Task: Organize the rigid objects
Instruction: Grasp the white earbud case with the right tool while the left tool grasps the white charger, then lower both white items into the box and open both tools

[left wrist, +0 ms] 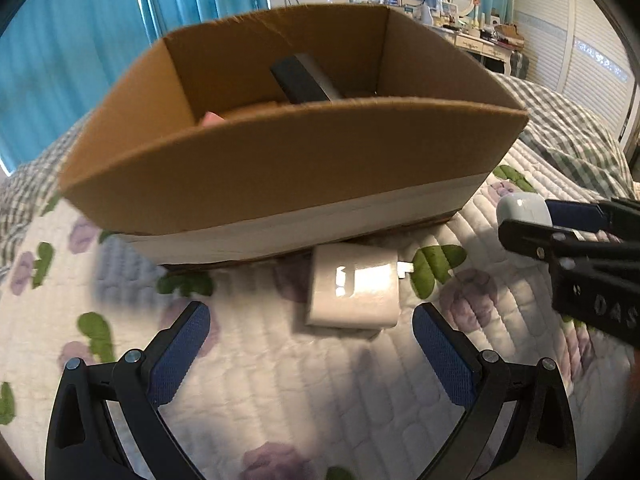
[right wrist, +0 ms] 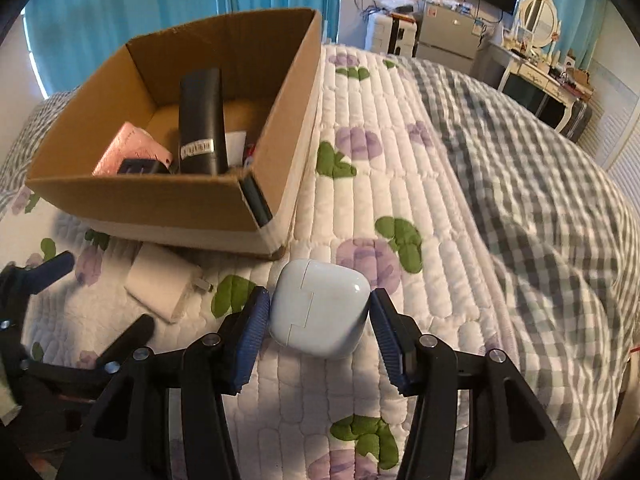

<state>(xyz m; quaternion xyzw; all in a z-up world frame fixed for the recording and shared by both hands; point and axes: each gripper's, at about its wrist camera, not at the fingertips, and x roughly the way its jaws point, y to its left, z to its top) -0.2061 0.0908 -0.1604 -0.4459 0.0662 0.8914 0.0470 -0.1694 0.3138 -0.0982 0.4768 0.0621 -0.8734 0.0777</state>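
Right gripper (right wrist: 318, 320) pinches the glossy white earbud case (right wrist: 319, 309) on the quilt, near the cardboard box (right wrist: 224, 206); it could squirt out. Left gripper (left wrist: 310, 336), spread behind the white charger (left wrist: 354, 286), may nudge it under the box

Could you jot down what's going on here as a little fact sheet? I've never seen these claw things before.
Setting: quilted bedspread with flower print, on a bed
Container: open cardboard box
In the box: black remote control, pink item, other things partly hidden
Left claw: open, empty, aimed at the white charger plug
Charger plug: lying on the bedspread just in front of the box
Right claw: closed around a white earbud case, pads at both sides
Earbud case: lid closed, at bedspread level
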